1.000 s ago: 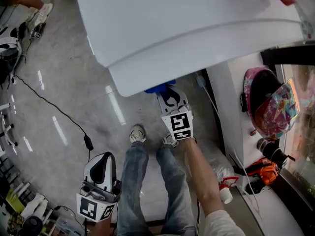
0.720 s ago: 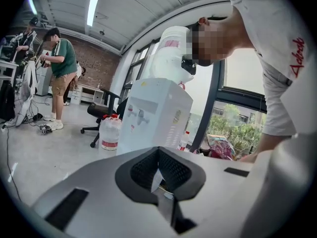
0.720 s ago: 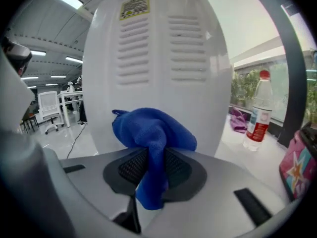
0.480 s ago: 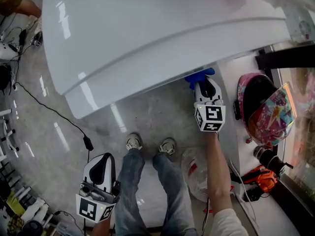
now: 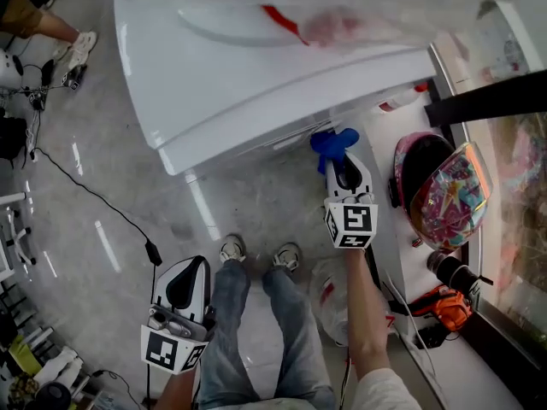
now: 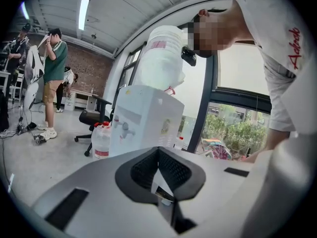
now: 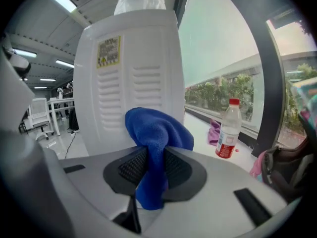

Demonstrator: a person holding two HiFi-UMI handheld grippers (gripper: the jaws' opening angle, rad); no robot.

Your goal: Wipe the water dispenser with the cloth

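A: Logging right gripper [image 5: 338, 155] first. Clenched on the blue cloth [image 7: 157, 133]: fold pinched between the pads, bunch poking out past the tips.
B: Where against the water dispenser [image 5: 256, 84]?
A: Right at its lower corner in the head view, on the side with the vent slats. In the right gripper view, cloth just in front of the slatted panel. Can't tell if touching.
B: Noted. Left gripper [image 5: 189, 272]?
A: Well apart from the dispenser, low beside the person's jeans. Pads pressed together, nothing between them. Pointed at the dispenser's tap face.
B: On top of the dispenser?
A: Large water jug [image 6: 161, 58] sitting on it. Smaller red-capped jug [image 6: 101, 140] on the floor just beside the tap face.
B: Anything else?
A: Clear bottle [image 7: 228, 128] with red cap, upright on the white worktop [image 7: 208, 128] past the dispenser's slatted side. Pink helmet [image 5: 444, 190] on the same worktop, further from the dispenser than the right gripper. Bystander [image 6: 53, 68] in green top, far behind the dispenser.
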